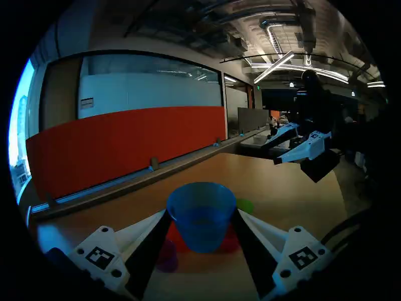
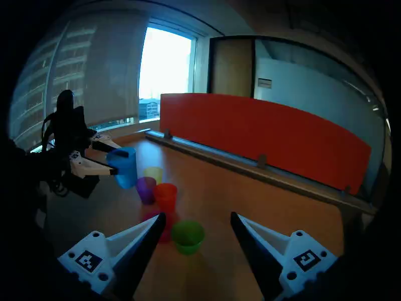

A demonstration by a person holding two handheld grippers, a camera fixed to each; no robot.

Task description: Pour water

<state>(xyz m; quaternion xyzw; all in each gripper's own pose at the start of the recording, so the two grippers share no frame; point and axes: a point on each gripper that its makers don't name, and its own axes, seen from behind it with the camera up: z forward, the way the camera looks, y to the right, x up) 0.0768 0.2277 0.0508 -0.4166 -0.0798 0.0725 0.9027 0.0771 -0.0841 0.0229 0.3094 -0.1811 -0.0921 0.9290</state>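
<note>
The wooden surface (image 2: 280,220) runs along an orange partition (image 2: 280,135), and five cups are in play on or over it. Judging by how things lie, the task is at its early stage: the pick-up is done and the pour itself is left.

The left gripper (image 1: 201,213) has its fingers (image 1: 150,241) clamped on either side of the blue cup (image 1: 201,223), which stands upright between them with its mouth level. Nothing spills from it. The lower part of the cup looks darker, which may be water, though I cannot tell for sure. In the right gripper view this gripper reaches in from the left, roughly level, carrying the blue cup just beside the cluster of cups. From the left gripper view the cup seems lifted clear of the surface, since a red one shows beneath it.

The right gripper (image 2: 196,216) hangs over the near side of the surface with its fingers spread wide and nothing between them (the green cup only shows through the gap, farther off). It is angled slightly downward toward the group.

The likely receivers stand close together: the red cup (image 2: 166,197), the green cup (image 2: 188,237) nearest the right gripper, the purple cup (image 2: 146,189) and the yellow cup (image 2: 153,174) just beside the blue one. Which one is meant to be filled I cannot tell. What is left is to bring the blue cup over one and tip it.
</note>
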